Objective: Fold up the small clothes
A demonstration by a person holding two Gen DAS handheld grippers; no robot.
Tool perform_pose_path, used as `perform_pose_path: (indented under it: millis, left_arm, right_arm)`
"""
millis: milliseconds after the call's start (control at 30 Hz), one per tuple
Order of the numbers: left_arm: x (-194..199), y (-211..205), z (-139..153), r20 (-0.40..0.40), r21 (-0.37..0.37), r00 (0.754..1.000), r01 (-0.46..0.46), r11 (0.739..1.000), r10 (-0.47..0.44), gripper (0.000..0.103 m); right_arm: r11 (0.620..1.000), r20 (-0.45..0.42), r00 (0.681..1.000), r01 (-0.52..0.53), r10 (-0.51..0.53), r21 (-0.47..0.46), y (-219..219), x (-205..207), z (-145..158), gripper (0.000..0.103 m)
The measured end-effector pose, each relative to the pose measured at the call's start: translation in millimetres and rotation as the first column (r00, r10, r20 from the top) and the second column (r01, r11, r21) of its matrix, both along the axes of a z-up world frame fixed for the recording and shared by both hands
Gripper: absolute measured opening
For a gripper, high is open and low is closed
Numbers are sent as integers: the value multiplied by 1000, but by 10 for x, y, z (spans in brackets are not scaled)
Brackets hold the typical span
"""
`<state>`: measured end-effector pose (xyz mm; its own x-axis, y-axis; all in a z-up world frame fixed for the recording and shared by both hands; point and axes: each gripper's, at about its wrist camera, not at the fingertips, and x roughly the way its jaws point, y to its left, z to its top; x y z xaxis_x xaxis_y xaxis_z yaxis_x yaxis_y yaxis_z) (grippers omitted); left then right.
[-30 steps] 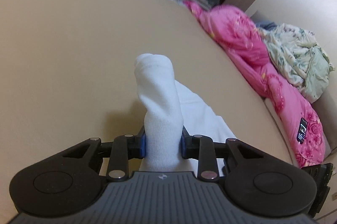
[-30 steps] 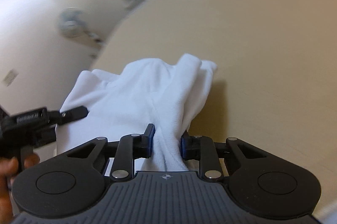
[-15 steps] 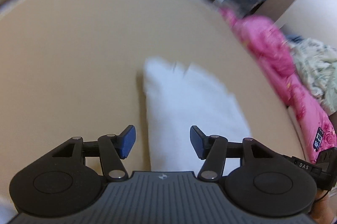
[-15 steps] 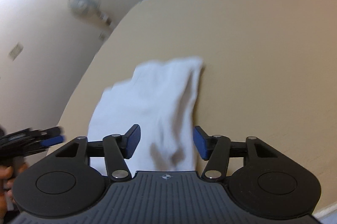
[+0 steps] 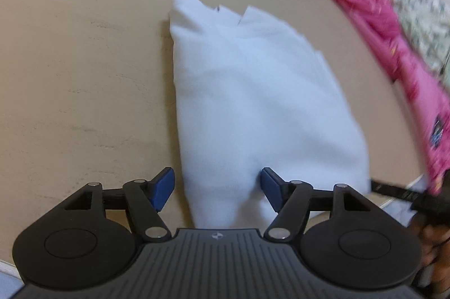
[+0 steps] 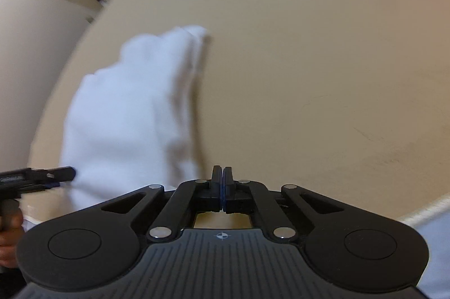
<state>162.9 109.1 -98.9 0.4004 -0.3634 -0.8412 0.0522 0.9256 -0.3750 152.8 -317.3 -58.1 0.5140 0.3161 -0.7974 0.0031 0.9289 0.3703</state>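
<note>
**White cloth lies folded on the beige surface, both tools let go of it**

The white cloth (image 5: 253, 102) lies flat on a beige surface (image 5: 84, 60), folded into a long shape that runs from near to far. At its far end some loose layers and corners stick out a little. Whether the beige surface is a bed or a counter, I cannot tell.

The left hand-held gripper (image 5: 217, 188) is released: its two blue pads (image 5: 163, 186) stand wide apart, one on each side of the near end of the cloth. The pads hold nothing. The left pad is just beside the left edge of the cloth, and the right pad is over the cloth.

The right hand-held gripper (image 6: 222, 186) is clenched, its pads pressed together with nothing between them. In the right wrist view it is over the bare beige surface, to the right of the cloth (image 6: 126, 113) and near its near end. The cloth looks blurred in this view.

In the left wrist view, a pink blanket (image 5: 393, 46) lies along the far right edge of the surface, with a pale flowered fabric (image 5: 430, 26) behind it. A white wall (image 6: 33, 32) is on the left in the right wrist view.
</note>
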Motion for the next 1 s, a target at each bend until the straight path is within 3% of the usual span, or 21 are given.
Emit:
perform_pose_path:
  millis: [67,167,233,300,400,500,600,633,733,800,900,1000]
  left_arm:
    - [30,-23,3,-6,-16,1000,-9,1000,9,74]
    - [28,-6,2,-6,-35,1000,-11,999,11,74]
    - [25,-25,-32,-19,-31,1000,8,999,-9,74]
    - [11,-62,-52,-17,-12,999,33,999,-33,74]
    - [16,-120,-35,5,8,999,49,999,-49,68]
    - [4,-145,-28,24,30,998,61,998,-62,58]
    - [-40,-118,69,71,41,992,97,994,-100,33]
    - [-49,-85,129,93,29,990,102,994,-104,30]
    - [-81,110,283,149,-13,987,68,998,-65,28]
    - [-90,203,301,145,-15,988,52,999,-50,32]
    - [-114,197,261,107,26,992,60,998,-62,42]
    - [-171,214,380,195,45,980,32,999,-40,42]
  right_arm:
    - [995,42,998,44,-48,89,-112,-25,66,4]
    - [987,187,978,70,-97,145,-202,-123,264,9]
    - [980,220,968,76,-117,185,-206,-123,311,51]
    - [976,206,973,59,-103,211,-141,-84,265,58]
    - [983,164,986,-38,8,180,119,47,129,57]
    - [989,157,979,-141,132,48,457,80,17,56]
    - [983,147,973,-184,180,12,620,81,-31,29]
    - [984,151,973,-178,173,22,631,71,-16,23]
    - [978,159,973,-182,165,98,548,-9,49,18]
    - [965,152,972,-202,177,169,535,-50,59,18]
    - [976,130,977,-186,171,109,548,-73,48,18]
    - [977,99,984,-163,150,140,481,-51,36,19]
